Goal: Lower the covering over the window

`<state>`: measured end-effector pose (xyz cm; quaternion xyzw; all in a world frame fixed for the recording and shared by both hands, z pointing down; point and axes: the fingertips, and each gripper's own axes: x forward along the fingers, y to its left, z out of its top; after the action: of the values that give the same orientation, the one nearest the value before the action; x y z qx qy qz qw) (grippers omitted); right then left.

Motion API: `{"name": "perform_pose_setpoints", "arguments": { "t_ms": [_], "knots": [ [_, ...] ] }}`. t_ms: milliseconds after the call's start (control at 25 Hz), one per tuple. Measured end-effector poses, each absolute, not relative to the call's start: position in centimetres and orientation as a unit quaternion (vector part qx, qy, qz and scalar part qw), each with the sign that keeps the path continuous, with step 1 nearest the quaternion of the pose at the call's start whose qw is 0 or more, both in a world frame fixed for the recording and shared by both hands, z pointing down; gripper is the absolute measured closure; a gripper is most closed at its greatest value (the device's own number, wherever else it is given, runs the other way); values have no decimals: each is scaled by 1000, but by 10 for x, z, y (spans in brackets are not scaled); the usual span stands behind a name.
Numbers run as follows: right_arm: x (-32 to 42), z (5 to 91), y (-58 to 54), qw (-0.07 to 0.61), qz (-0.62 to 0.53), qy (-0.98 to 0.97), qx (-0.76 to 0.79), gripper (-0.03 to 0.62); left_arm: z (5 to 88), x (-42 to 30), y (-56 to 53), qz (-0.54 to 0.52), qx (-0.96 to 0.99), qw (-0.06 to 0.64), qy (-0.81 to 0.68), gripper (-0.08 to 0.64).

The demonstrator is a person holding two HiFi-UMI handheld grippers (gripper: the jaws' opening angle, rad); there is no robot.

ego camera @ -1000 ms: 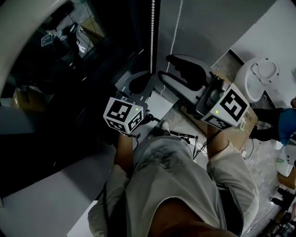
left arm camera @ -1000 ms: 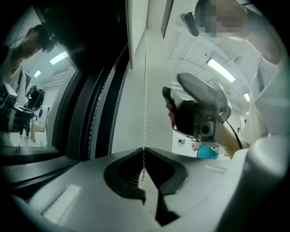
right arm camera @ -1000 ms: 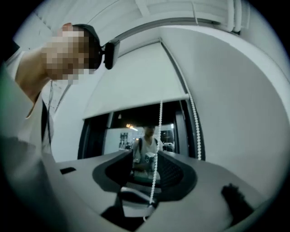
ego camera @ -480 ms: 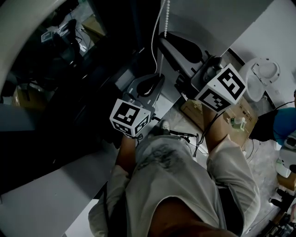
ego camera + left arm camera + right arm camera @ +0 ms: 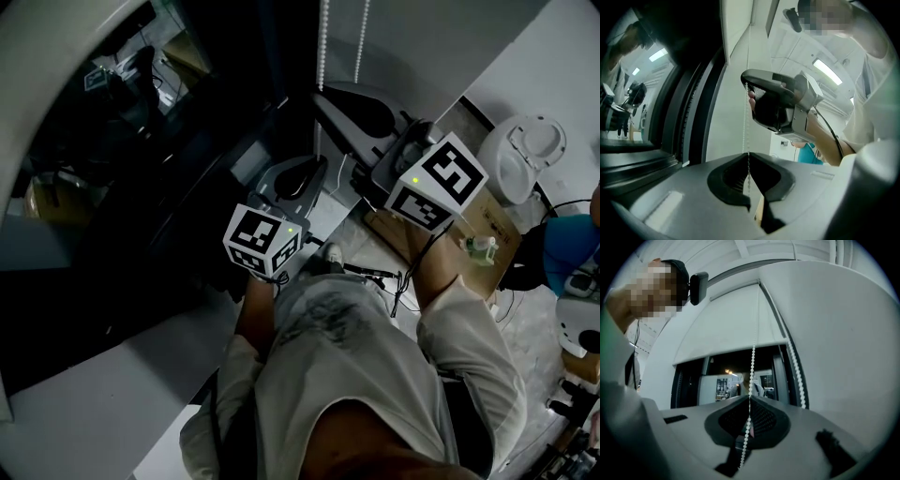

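Roller blind: partly down, its bottom edge crossing the upper part of the window, with dark glass showing below.

Bead chain: hangs at the blind's right end in two strands.

Right gripper: jaws have just closed and are now pinched together on the nearer strand, which passes straight between them. The second strand hangs free just beside it.

Left gripper: jaws narrow and clamped on the same strand, lower down (in the left gripper view the chain runs taut from its jaws up to the right gripper's tip).

Both grippers point roughly level toward the window, the right above the left.
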<state>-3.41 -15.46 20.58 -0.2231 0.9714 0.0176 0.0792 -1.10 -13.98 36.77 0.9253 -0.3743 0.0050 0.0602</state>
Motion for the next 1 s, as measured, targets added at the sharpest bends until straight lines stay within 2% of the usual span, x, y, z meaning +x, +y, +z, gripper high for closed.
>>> {"name": "perform_pose_setpoints", "arguments": {
  "t_ms": [1000],
  "knots": [
    [-37,325,-157,13,-99,969,-226,574,484,-7,-121,78,912,167,-366,540]
  ]
}}
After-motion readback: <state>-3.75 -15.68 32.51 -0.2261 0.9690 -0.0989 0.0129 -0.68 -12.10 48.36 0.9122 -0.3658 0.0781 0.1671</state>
